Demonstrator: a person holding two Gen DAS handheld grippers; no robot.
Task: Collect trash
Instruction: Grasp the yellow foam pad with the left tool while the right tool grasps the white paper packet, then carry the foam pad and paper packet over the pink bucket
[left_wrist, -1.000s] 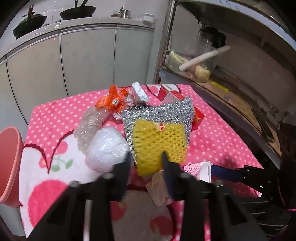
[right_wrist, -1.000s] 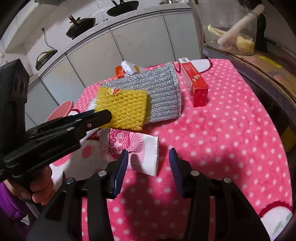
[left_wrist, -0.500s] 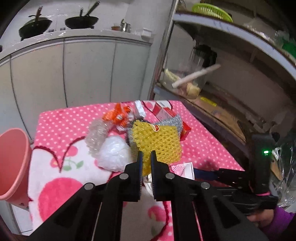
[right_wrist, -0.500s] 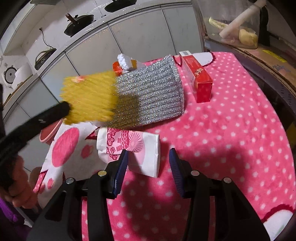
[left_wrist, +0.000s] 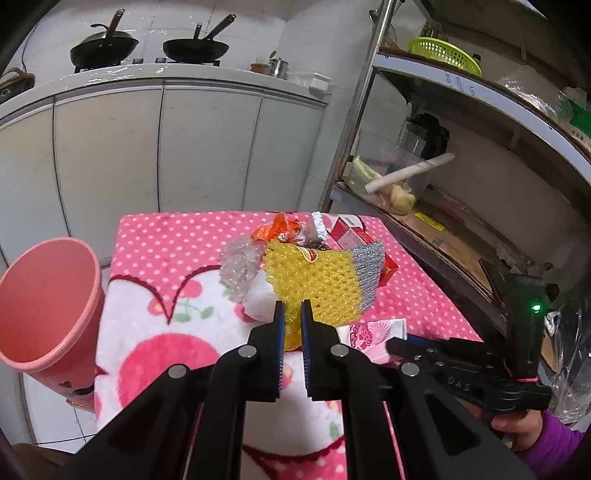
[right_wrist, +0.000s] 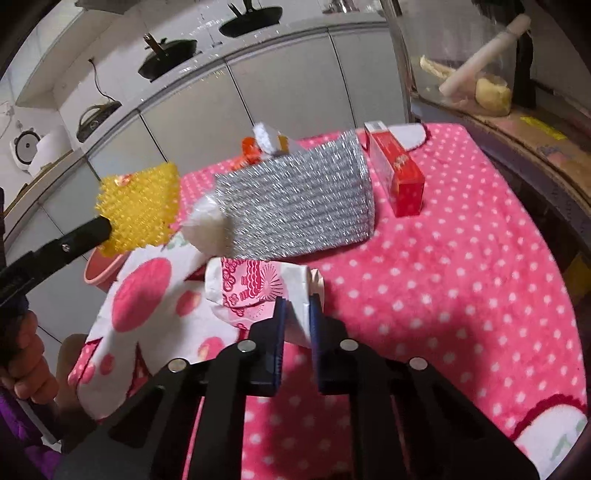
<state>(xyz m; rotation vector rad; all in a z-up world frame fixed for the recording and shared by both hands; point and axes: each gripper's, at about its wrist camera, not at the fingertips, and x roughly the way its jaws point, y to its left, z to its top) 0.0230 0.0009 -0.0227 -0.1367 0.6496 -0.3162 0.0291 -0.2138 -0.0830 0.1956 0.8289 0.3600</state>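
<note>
My left gripper (left_wrist: 291, 317) is shut on a yellow foam net (left_wrist: 314, 284) and holds it lifted above the pink dotted table; the net also shows in the right wrist view (right_wrist: 138, 206). My right gripper (right_wrist: 295, 308) is shut on the edge of a white and pink paper packet (right_wrist: 255, 291) lying on the cloth. A silver scrub pad (right_wrist: 299, 206), a white plastic wad (right_wrist: 207, 229), a bubble-wrap piece (left_wrist: 240, 264), an orange wrapper (left_wrist: 280, 229) and a red box (right_wrist: 400, 175) lie on the table.
A pink bin (left_wrist: 44, 302) stands at the table's left edge. White kitchen cabinets (left_wrist: 184, 147) with woks are behind. A metal shelf rack (left_wrist: 461, 221) runs along the right side of the table.
My left gripper shut on the yellow net and lifted it up and left off the silver pad. My right gripper moved forward and shut on the paper packet.
</note>
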